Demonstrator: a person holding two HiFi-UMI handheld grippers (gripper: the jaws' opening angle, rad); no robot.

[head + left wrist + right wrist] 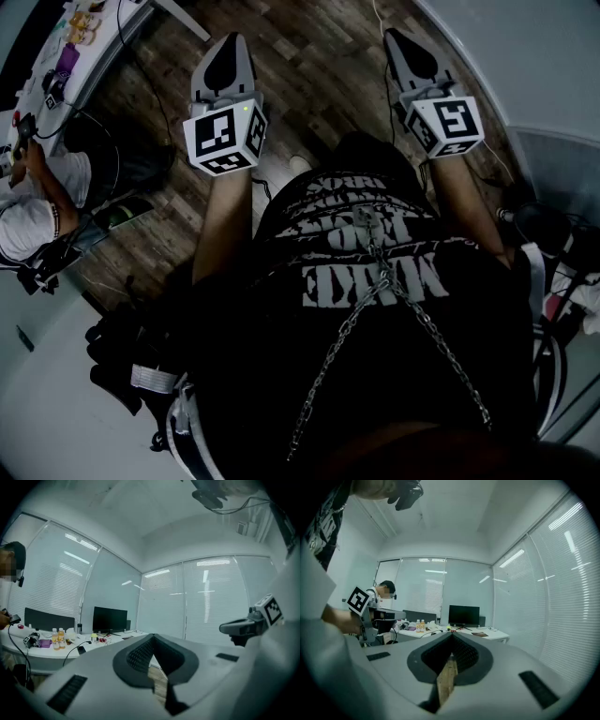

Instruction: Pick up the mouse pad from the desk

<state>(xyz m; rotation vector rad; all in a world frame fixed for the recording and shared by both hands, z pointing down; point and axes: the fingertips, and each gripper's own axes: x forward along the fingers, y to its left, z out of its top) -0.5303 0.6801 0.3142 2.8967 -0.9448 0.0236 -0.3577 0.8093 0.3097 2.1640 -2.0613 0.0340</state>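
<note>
My left gripper (225,54) and right gripper (401,39) are held out side by side over a wooden floor (309,84). Both are shut with nothing between their jaws. In the left gripper view the jaws (152,636) meet at the tip and point level across the room toward a white desk (49,651) at the left. The right gripper's jaws (451,635) are also pressed together, facing the same desk (490,634). A thin dark flat thing (479,633) lies on that desk near a black monitor (464,615); I cannot tell if it is the mouse pad.
Another person (26,211) sits at the desk's end (89,42) at the left. Bottles (58,638), cables and small items crowd the desktop. Window blinds (211,602) run along the far walls. Bags (131,361) lie on the floor by my feet.
</note>
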